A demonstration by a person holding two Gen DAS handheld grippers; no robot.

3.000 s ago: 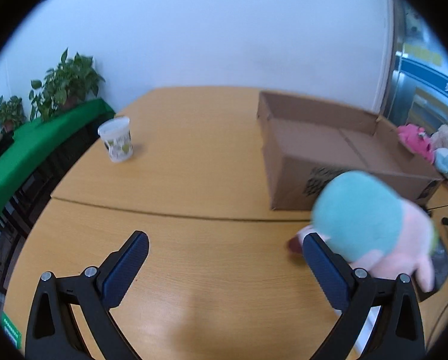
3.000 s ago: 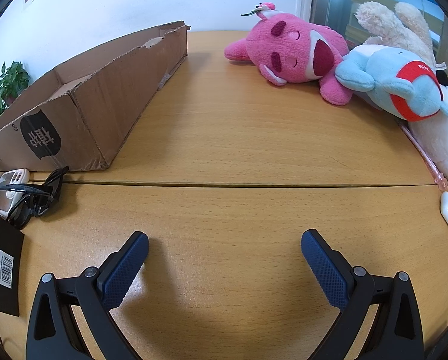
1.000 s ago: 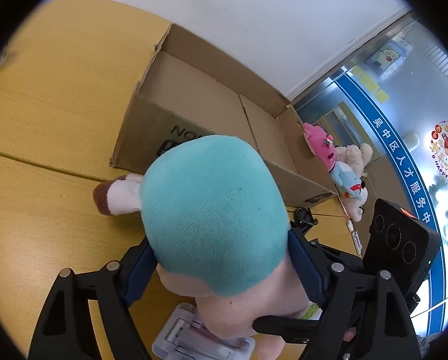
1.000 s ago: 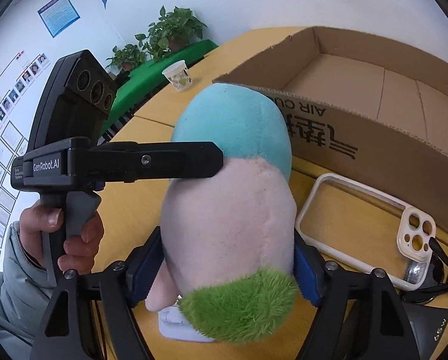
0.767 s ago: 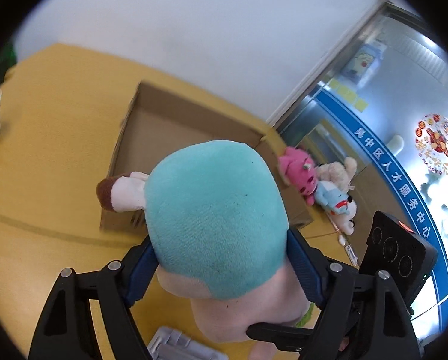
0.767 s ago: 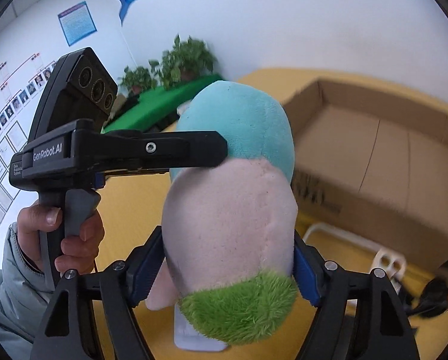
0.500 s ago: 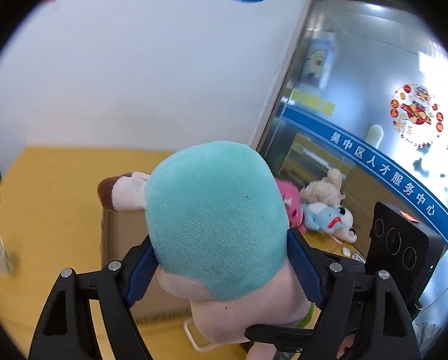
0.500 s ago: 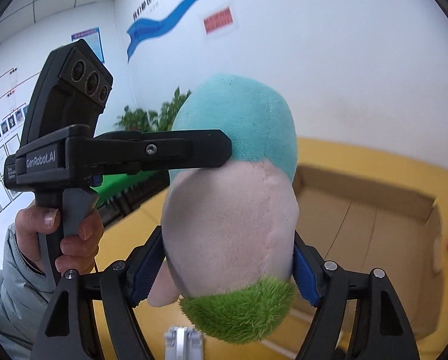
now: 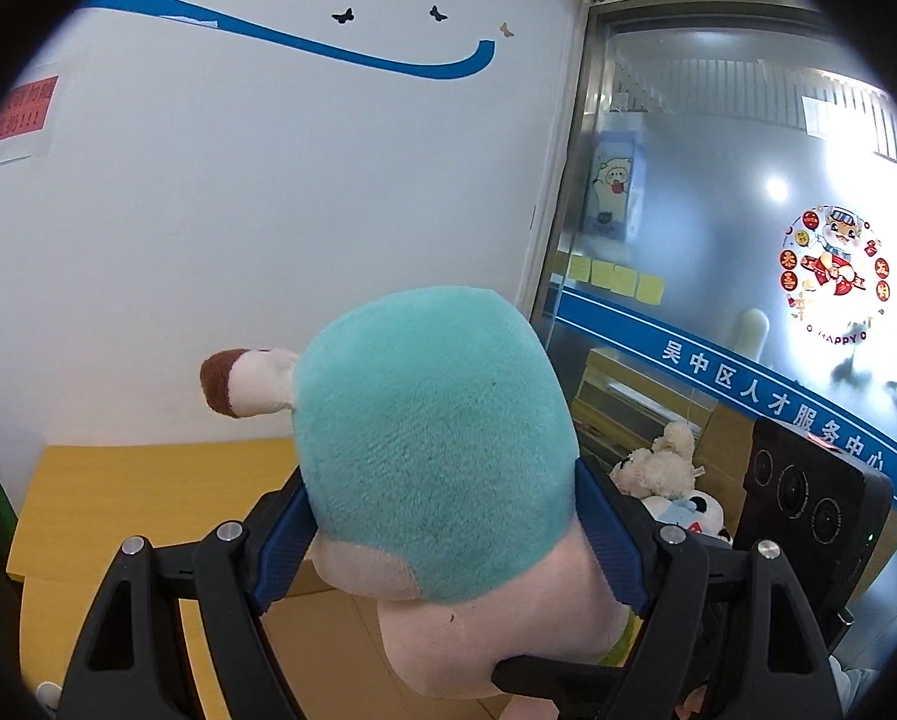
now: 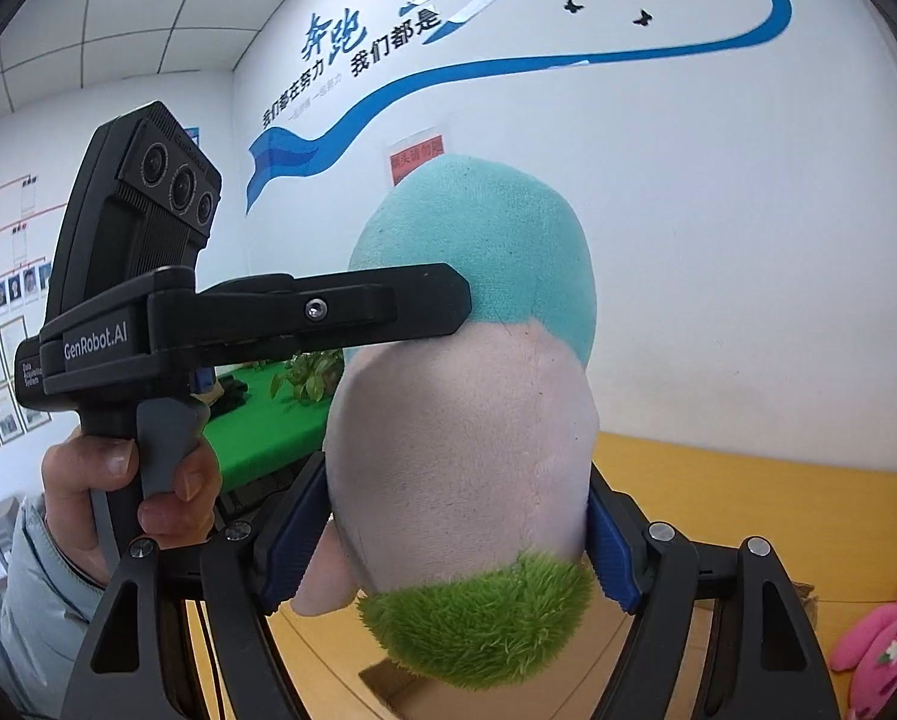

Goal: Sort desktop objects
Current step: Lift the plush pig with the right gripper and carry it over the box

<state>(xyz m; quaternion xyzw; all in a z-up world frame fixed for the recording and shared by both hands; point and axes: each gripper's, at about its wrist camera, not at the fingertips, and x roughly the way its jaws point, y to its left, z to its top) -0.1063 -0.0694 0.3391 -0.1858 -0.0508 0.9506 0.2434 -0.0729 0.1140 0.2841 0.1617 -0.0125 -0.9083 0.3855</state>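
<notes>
Between both claws (tight): plush toy [image 9: 436, 444].

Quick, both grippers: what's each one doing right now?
Left gripper: shut on the teal-and-pink plush toy.
Right gripper: shut on the same toy.

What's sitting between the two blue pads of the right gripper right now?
The plush toy: the right gripper clamps its pink body just above the green fuzz, shown in the right wrist view.

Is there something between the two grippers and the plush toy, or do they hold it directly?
Nothing visible stands between. The left gripper clamps the plush toy at its teal part, and the right gripper clamps its pink part. The blue pads press straight against the fabric on both sides.
</notes>
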